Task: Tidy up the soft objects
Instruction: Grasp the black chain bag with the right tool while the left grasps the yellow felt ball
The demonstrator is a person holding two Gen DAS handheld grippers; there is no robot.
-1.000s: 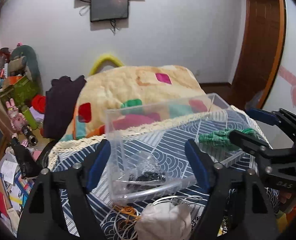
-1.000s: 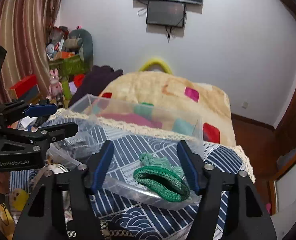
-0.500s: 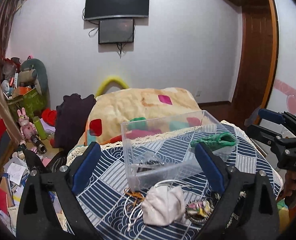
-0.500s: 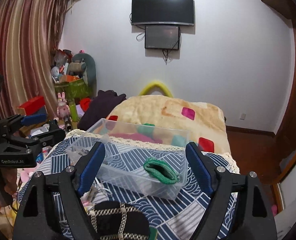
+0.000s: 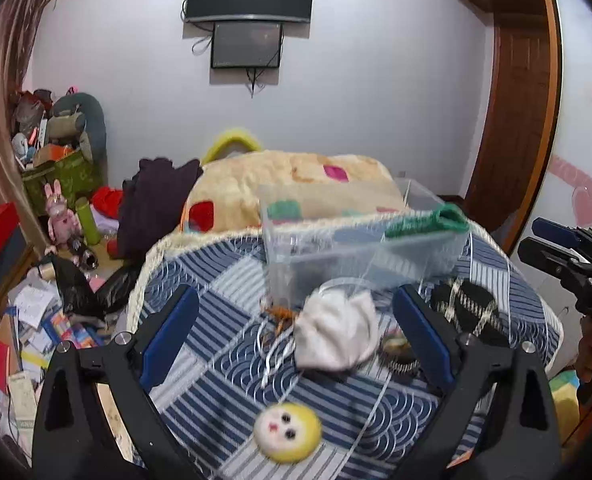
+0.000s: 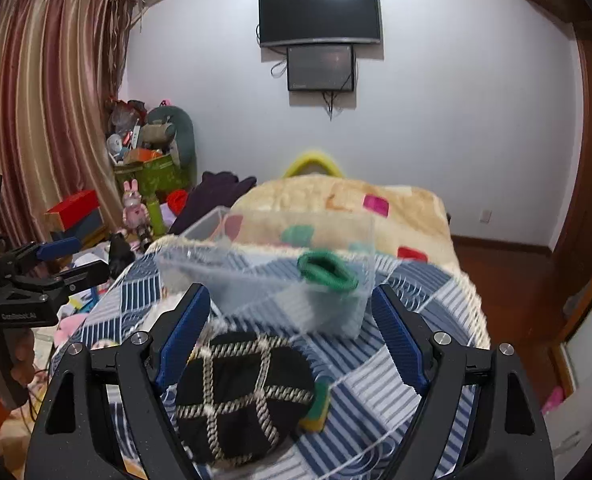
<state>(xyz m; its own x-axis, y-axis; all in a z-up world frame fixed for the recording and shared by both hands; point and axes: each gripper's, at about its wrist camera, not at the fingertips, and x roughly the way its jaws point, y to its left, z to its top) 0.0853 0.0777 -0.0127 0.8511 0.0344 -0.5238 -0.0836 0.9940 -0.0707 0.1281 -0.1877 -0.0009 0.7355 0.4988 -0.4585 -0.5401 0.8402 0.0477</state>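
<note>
A clear plastic bin (image 5: 360,240) stands on the blue patterned cloth (image 5: 224,360), with a green knitted band (image 5: 428,222) at its right end; the bin (image 6: 264,280) and band (image 6: 328,270) also show in the right wrist view. My left gripper (image 5: 296,344) is open and empty, pulled back above a white soft pouch (image 5: 336,332) and a yellow-haired doll face (image 5: 288,432). My right gripper (image 6: 288,340) is open and empty, above a black pouch with braided trim (image 6: 244,396). That black pouch (image 5: 464,312) lies right of the white one.
Thin white cords and an orange tangle (image 5: 280,316) lie in front of the bin. A beige quilt (image 5: 292,184) covers the bed behind. Toys, boxes and papers (image 5: 48,264) crowd the floor at the left. A wooden door (image 5: 512,120) is at the right.
Both grippers have drawn back and risen away from the bin, still open. The green band stays in the bin. The pouches and doll face have come into view.
</note>
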